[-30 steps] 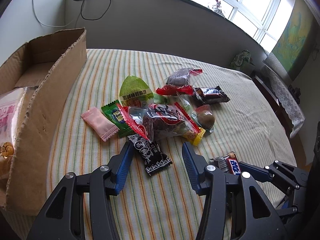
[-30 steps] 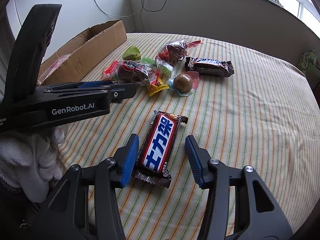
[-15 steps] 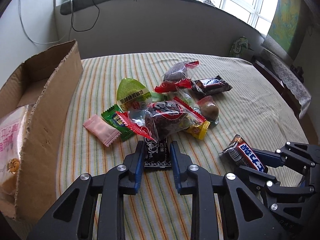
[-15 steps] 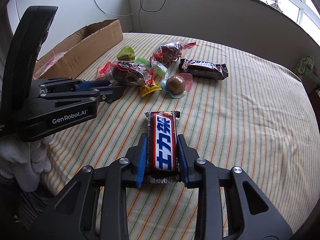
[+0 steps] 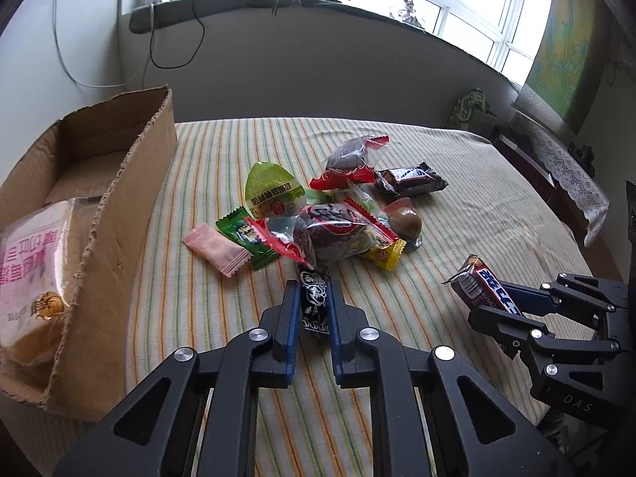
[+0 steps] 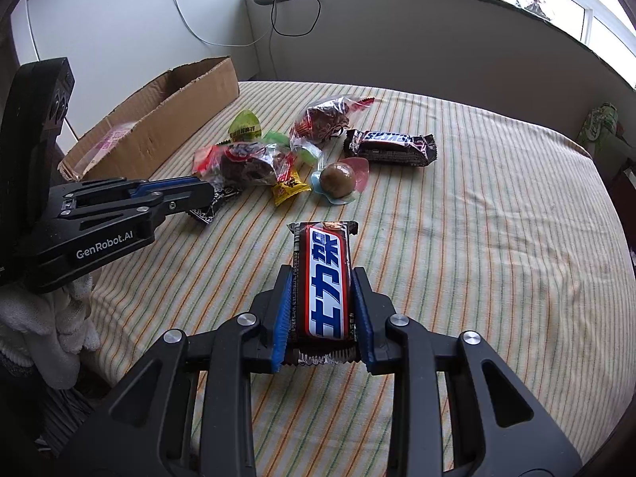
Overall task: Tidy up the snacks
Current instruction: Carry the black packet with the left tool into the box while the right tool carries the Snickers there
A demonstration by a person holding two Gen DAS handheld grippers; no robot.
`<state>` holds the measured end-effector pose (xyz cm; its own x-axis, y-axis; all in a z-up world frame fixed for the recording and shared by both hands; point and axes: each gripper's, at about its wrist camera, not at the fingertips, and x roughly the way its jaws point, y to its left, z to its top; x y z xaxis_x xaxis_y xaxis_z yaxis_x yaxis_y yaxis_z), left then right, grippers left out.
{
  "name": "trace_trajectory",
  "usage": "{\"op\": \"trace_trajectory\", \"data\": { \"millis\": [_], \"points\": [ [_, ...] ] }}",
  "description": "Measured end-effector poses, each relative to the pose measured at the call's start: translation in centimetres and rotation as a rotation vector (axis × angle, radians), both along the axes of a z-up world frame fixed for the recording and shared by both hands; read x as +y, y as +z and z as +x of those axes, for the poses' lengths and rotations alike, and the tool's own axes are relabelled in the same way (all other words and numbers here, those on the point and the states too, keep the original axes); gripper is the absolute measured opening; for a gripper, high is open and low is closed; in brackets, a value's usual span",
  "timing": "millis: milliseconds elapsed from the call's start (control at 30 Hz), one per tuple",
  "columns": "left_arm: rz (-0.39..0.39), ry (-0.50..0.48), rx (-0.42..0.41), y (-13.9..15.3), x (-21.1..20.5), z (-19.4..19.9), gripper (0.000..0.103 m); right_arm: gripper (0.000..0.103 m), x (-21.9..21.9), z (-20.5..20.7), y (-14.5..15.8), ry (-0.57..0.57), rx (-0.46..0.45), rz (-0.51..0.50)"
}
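My left gripper [image 5: 314,302] is shut on a small black snack packet [image 5: 315,298] with white print, held just above the striped cloth at the near edge of the snack pile. My right gripper [image 6: 322,298] is shut on a Snickers bar [image 6: 324,282] and holds it off the table; the bar also shows in the left wrist view [image 5: 483,290]. The pile holds a red date bag [image 5: 326,234], a pink candy [image 5: 214,248], a green candy [image 5: 246,236], a green jelly cup [image 5: 272,190], a second Snickers [image 5: 409,179] and a brown egg [image 5: 405,220].
An open cardboard box [image 5: 119,206] stands at the left with a pink bread pack [image 5: 31,278] inside. The table has a striped cloth [image 6: 477,258]. A grey wall and window sill with cables run behind. Furniture with a lace cover [image 5: 556,167] stands at the right.
Both grippers closed from open: the left on the black packet, the right on the Snickers bar. Both then lifted their snacks off the cloth.
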<state>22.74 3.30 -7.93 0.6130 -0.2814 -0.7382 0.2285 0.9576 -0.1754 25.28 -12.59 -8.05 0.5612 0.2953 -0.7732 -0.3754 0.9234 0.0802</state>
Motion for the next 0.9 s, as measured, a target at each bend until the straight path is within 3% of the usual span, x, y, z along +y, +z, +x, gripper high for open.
{"op": "trace_trajectory", "data": {
  "millis": [267, 333, 400, 500, 600, 700, 900],
  "points": [
    [-0.047, 0.023, 0.036, -0.4, 1.1, 0.7, 0.017, 0.030, 0.1, -0.3, -0.2, -0.006, 0.004, -0.013],
    [-0.042, 0.032, 0.046, -0.6, 1.1, 0.8, 0.033, 0.030, -0.1, -0.4, -0.2, -0.009, 0.004, -0.013],
    [-0.036, 0.032, 0.046, -0.6, 0.8, 0.9, 0.039, 0.029, -0.2, -0.3, -0.2, -0.013, 0.004, -0.010],
    [-0.020, 0.004, 0.055, -0.7, -0.2, 1.0, 0.039, 0.030, -0.2, 0.0, -0.2, -0.008, 0.009, -0.006],
    [0.053, -0.005, 0.056, -1.2, -1.5, 1.3, 0.038, 0.030, -0.1, 0.3, -0.1, 0.013, -0.001, -0.025],
    [0.128, 0.007, 0.048, -1.3, -1.9, 1.4, 0.023, 0.030, -0.2, 0.6, -0.1, 0.023, -0.015, -0.034],
    [0.108, 0.023, 0.081, -1.0, -1.5, 1.4, 0.023, 0.030, -1.2, 0.8, 0.4, 0.023, -0.027, -0.011]
  ]
}}
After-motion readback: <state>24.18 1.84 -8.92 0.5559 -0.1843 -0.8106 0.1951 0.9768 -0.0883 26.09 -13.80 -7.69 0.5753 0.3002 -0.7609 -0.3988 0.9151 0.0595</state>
